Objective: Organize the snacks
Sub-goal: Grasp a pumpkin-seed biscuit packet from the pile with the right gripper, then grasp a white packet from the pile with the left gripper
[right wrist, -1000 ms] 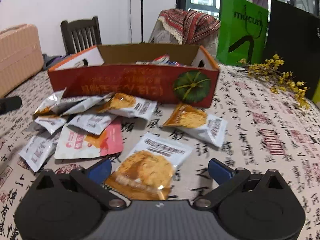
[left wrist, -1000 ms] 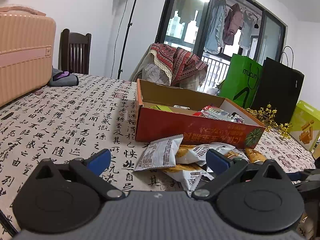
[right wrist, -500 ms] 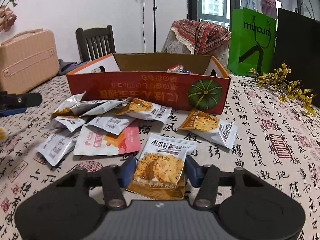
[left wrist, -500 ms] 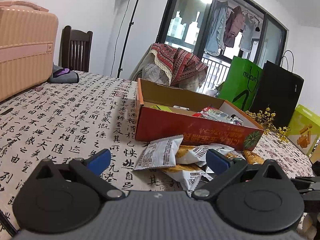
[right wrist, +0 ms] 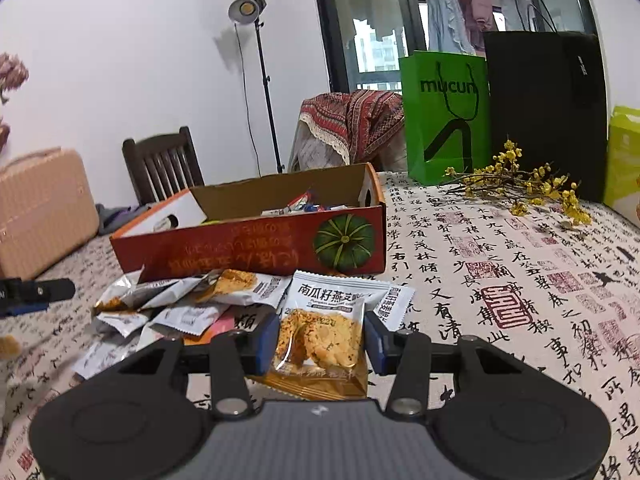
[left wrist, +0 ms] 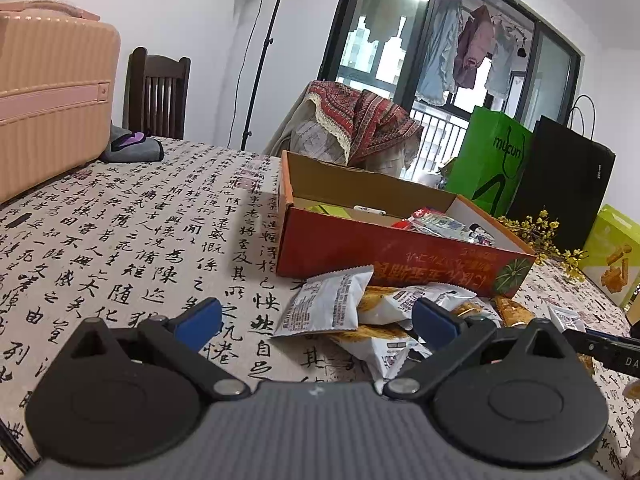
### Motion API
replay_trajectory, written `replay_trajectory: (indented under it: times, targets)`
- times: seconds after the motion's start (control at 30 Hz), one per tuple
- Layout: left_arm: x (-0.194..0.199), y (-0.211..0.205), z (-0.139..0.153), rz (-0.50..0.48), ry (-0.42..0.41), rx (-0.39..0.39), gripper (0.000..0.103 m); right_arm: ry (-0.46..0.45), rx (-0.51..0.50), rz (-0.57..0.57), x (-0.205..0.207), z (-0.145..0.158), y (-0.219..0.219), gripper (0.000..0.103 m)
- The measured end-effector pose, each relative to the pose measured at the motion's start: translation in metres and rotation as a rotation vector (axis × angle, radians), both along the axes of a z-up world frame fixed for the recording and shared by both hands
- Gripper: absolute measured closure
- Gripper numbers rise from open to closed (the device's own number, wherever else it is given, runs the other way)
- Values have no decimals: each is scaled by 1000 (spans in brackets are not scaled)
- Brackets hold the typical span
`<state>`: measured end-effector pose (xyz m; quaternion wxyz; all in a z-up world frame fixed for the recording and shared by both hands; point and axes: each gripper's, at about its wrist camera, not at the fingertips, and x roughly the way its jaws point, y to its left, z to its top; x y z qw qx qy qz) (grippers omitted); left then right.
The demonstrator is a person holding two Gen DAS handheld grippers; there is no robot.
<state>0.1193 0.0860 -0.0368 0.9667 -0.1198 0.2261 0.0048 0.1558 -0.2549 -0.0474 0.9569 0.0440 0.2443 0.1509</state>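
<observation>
I could not read the box contents (right wrist: 304, 204), too small. The suitcase (left wrist: 48, 92) ran off frame left.

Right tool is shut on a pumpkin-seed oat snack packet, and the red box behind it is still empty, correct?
Not quite. The right tool is shut on the snack packet, but the red box already holds several packets, as the right wrist view shows.

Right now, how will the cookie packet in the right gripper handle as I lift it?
The cookie packet is probably light: thin film, one small cookie. Its top stands unsupported above the right gripper, so it is fairly stiff. The cookie may crack under a hard squeeze.
</observation>
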Motion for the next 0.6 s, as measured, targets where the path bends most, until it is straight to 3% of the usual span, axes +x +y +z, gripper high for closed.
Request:
replay_trajectory:
  times: [0.33, 0.6]
  targets:
    - [0, -18, 10, -72, 70, 14, 0, 9, 99, -2, 3, -5, -15, 59]
    - [15, -50, 1, -97, 188, 87, 0, 1, 116, 3, 3, -5, -16, 59]
